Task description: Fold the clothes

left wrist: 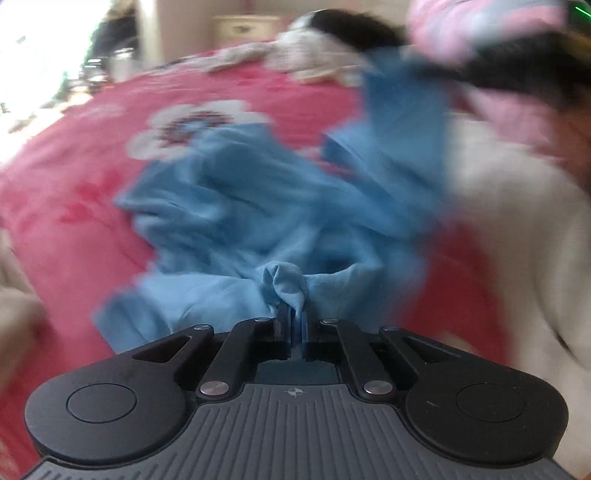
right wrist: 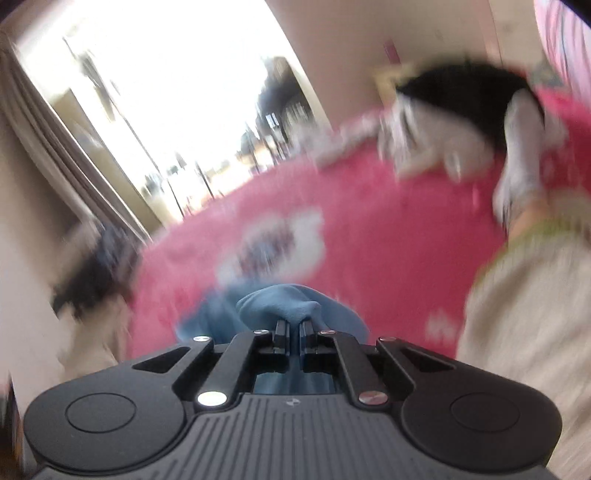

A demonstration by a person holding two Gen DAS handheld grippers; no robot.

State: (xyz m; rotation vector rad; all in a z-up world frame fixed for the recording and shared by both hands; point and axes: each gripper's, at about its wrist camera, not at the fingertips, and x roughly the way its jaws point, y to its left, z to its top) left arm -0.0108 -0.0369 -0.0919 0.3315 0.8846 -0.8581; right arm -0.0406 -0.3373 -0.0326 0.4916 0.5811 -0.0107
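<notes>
- Blue garment (left wrist: 236, 206) lies crumpled on the pink bedspread (left wrist: 66, 177), spreading toward 12 o'clock from the left gripper (left wrist: 294, 314).
- Both tongs are clamped on blue cloth; the right gripper (right wrist: 294, 325) pinches a bunched corner.
- Advice: lift both corners evenly, keep the 2 grips tight, and pull the cloth taut before laying it flat.

One blue garment (left wrist: 236, 206) lies crumpled on one pink bedspread (left wrist: 74, 177), which shows one clear white flower print (left wrist: 195, 125). Two grippers are present, one per view: the left gripper (left wrist: 293, 317) and the right gripper (right wrist: 293, 326), each with two black fingers pinched on blue cloth. One black-and-white heap (right wrist: 454, 110) of clothing sits at the far edge; how many pieces it holds cannot be told through the blur. One pink-and-blue patterned cloth (left wrist: 480, 26) shows at the top right.
</notes>
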